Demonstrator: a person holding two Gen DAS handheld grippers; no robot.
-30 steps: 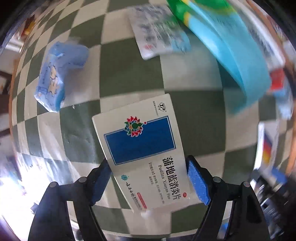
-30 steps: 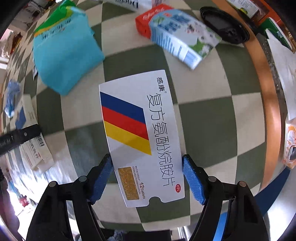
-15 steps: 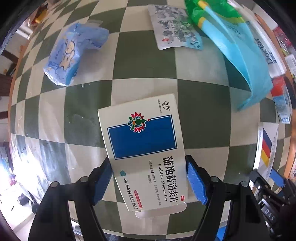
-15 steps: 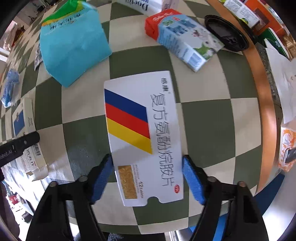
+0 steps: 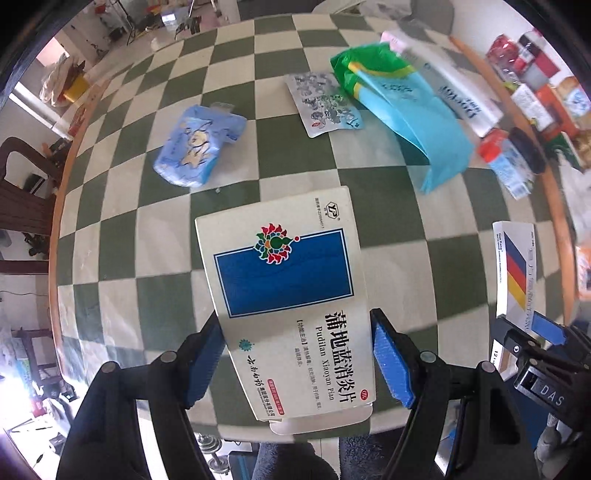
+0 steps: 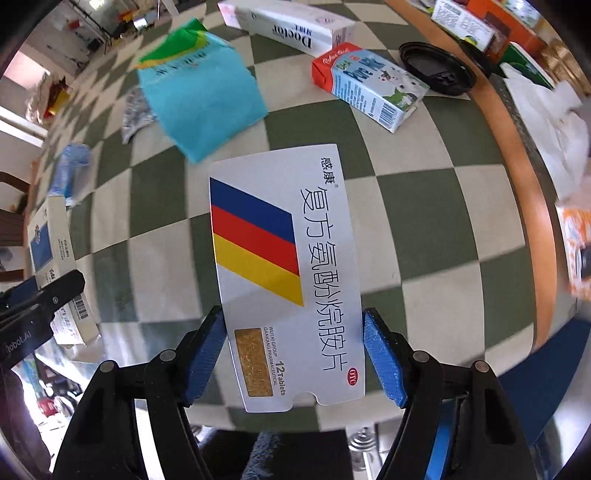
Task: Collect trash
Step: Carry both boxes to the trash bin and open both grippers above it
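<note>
The left gripper (image 5: 298, 354) points down over a round table (image 5: 391, 266) covered in a green-and-cream checked cloth, and its two blue-padded fingers (image 5: 389, 363) are clamped on the long sides of a flat cream cardboard medicine box with a dark blue rectangle and a red-and-green flower emblem (image 5: 291, 295). The jaws stand fairly wide, as wide as the box, which is lifted clear of the cloth and juts forward past the fingertips. The right gripper (image 6: 293, 350) likewise points down, and its blue pads (image 6: 382, 360) press both long edges of a flat white cardboard medicine box with blue, red and yellow diagonal stripes (image 6: 288, 273); this box too hangs above the table, with a loose end flap showing below the pads. In the left wrist view the right gripper shows at the right edge with the striped box in it, so the two stand side by side, apart. On the cloth beyond lie a light blue soft plastic pouch with a cartoon print (image 5: 197, 146), a flat silver-grey foil sachet (image 5: 323, 105), a turquoise plastic bag with a green and yellow top (image 6: 199, 88), a white carton printed "Doctor" (image 6: 291, 26), a small blue-and-white milk carton with a red end (image 6: 369, 83) and a black round lid (image 6: 436, 68).
</note>
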